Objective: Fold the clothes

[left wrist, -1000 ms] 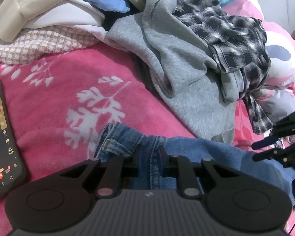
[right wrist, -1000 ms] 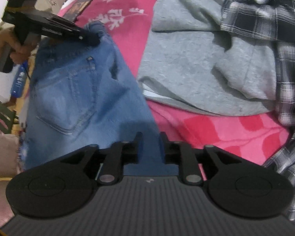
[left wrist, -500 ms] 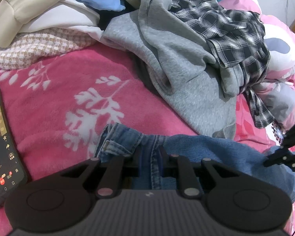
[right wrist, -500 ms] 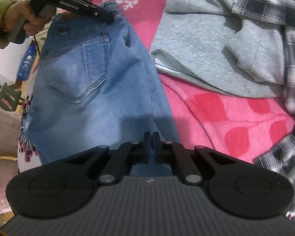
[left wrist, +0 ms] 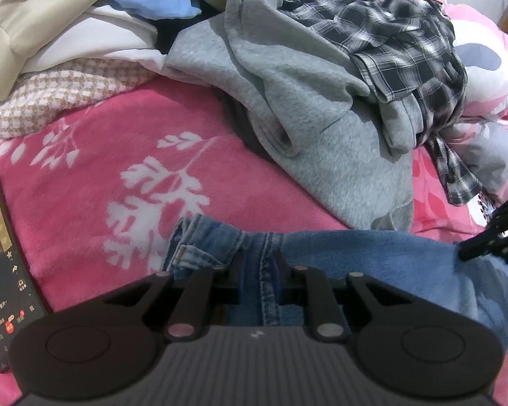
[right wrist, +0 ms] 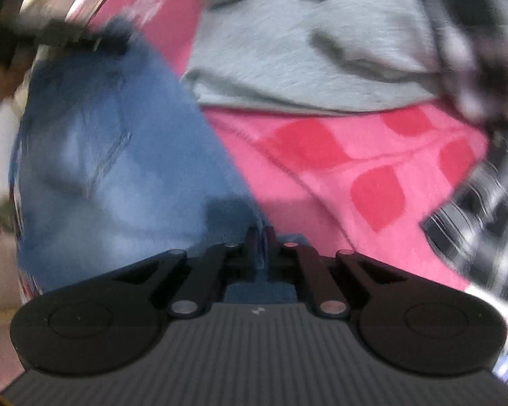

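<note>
So going left to right: the phone point(left wrist: 0, 264) sits at the left edge of the pink leaf-print blanket point(left wrist: 94, 182), screen lit, nothing happening there. The left gripper point(left wrist: 259, 264) has its jaws narrow and pinched on the waistband end of the jeans point(left wrist: 372, 253), same grip as a second ago, barely moved. The real change is on the right: a second ago the right gripper point(right wrist: 261, 237) had its jaws a bit apart over the denim edge, and now they're clamped down on a thin fold of it, with that view all motion-blurred. So both ends of the jeans are now held, lying across the near side of the blanket, in front of the grey sweatshirt point(left wrist: 321, 128) and plaid shirt point(left wrist: 389, 44). My guess is they're set up to lift and straighten them for the first fold.
</note>
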`<act>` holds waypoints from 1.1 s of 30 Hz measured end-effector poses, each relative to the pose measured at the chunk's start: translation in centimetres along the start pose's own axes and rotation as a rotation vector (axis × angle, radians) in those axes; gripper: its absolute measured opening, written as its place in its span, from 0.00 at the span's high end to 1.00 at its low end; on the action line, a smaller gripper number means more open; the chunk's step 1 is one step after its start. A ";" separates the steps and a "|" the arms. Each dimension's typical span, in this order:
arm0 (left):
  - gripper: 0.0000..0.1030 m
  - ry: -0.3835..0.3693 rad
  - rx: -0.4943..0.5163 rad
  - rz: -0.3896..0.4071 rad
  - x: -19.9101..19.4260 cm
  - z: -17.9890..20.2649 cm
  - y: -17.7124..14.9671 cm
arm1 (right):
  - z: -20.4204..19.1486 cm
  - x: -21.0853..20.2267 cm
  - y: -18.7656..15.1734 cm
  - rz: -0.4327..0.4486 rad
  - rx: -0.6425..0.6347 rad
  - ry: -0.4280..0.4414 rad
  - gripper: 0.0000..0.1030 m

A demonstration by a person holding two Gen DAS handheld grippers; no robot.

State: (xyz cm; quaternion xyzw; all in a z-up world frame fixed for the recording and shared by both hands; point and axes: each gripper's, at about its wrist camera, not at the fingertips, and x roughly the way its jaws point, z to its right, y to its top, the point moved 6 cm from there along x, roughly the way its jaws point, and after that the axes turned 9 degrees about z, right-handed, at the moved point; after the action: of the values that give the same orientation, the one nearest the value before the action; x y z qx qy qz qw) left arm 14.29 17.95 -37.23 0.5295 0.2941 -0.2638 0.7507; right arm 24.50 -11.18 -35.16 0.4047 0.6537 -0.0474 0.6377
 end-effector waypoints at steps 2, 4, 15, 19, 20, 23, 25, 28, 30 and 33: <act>0.83 -0.001 0.007 -0.003 0.0 0.0 -0.1 | 0.3 -1.9 -0.5 0.036 0.056 -0.009 0.85; 0.83 -0.002 0.015 -0.007 0.1 0.1 -0.1 | 0.6 -3.6 -1.9 0.028 0.058 -0.053 0.75; 0.83 -0.010 0.045 -0.028 0.3 0.1 0.0 | 1.7 -11.3 -15.3 -0.092 0.526 -0.363 0.69; 0.83 0.000 0.056 -0.051 0.4 0.5 0.2 | 0.4 -13.5 -19.8 -0.117 0.661 -0.492 0.68; 0.83 0.002 0.061 -0.056 0.4 0.6 0.3 | 0.1 -14.1 -20.8 -0.124 0.690 -0.526 0.68; 0.83 0.011 0.082 -0.067 0.6 1.0 0.4 | 0.7 -16.4 -23.6 -0.113 0.785 -0.647 0.64; 0.83 0.023 0.094 -0.076 0.7 1.4 0.6 | 1.3 -17.8 -25.5 -0.100 0.822 -0.722 0.56; 0.83 0.050 0.115 -0.086 0.8 1.9 0.7 | 2.3 -19.0 -27.8 -0.084 0.831 -0.796 0.52; 0.83 0.071 0.136 -0.086 0.9 2.3 0.6 | 3.0 -18.8 -28.6 -0.071 0.783 -0.817 0.48; 0.82 0.109 0.208 -0.082 1.0 3.3 0.5 | 4.7 -17.2 -28.8 -0.038 0.685 -0.816 0.40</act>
State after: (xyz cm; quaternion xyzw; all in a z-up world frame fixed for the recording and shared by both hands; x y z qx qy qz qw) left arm 15.87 14.85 -36.77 0.6056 0.3267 -0.2942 0.6632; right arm 8.87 -41.17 -34.07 0.5266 0.3069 -0.4230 0.6705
